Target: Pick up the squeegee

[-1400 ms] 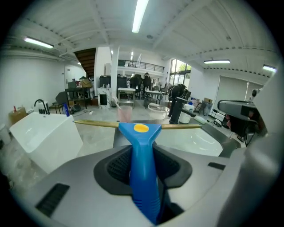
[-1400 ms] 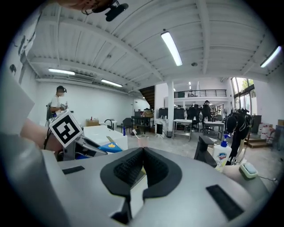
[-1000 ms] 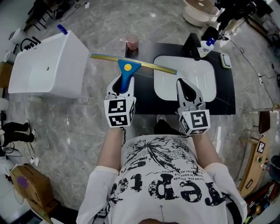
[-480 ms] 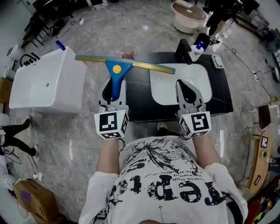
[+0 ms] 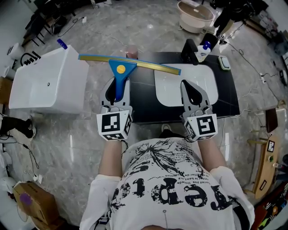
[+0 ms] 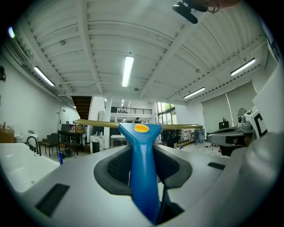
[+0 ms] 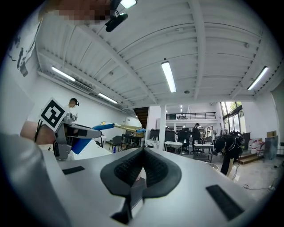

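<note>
The squeegee point(image 5: 119, 74) has a blue handle with a yellow dot and a long yellowish blade point(image 5: 153, 67) across its far end. My left gripper point(image 5: 116, 91) is shut on the blue handle point(image 6: 143, 173) and holds it up in the air, pointing level, with the blade point(image 6: 95, 123) crosswise in front. My right gripper point(image 5: 191, 92) hovers above the white basin, shut with nothing between its pads point(image 7: 142, 170). In the right gripper view the left gripper with the squeegee point(image 7: 95, 127) shows at the left.
Below stands a black counter point(image 5: 229, 96) with a white inset basin point(image 5: 211, 83). A black holder and a spray bottle point(image 5: 203, 49) sit at its far edge. A white tub point(image 5: 45, 81) stands at the left, a pink cup point(image 5: 132, 51) beyond the blade, a beige basin point(image 5: 195, 12) on the floor.
Both grippers have risen, and the left one has lifted the squeegee with it and tipped it towards level. In the last half second nothing has moved much.
</note>
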A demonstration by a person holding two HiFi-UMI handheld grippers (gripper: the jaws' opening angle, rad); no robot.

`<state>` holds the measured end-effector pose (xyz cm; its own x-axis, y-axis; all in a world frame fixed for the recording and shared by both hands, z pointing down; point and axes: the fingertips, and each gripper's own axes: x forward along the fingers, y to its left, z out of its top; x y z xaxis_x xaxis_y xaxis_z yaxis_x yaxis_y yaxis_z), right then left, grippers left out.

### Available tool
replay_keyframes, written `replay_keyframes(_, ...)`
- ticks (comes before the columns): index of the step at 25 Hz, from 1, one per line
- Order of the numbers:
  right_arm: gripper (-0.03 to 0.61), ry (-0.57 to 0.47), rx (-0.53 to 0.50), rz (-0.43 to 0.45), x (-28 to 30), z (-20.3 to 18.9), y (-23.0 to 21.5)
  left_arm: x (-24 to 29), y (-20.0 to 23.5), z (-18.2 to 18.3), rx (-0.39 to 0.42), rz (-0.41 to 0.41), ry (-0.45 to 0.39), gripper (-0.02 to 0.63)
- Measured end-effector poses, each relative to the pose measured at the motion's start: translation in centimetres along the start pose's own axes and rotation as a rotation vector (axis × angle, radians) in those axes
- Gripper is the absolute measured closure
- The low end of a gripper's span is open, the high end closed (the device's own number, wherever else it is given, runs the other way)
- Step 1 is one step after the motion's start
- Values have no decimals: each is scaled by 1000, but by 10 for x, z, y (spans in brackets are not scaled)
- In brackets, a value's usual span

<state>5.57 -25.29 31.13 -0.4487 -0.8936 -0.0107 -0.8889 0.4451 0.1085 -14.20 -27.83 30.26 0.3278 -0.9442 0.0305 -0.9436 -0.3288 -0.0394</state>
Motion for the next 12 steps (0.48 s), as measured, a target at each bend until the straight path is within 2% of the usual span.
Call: replay_keyframes(12, 566, -6, 5, 9, 4, -5, -18, 15, -11, -4, -3, 16, 22, 477)
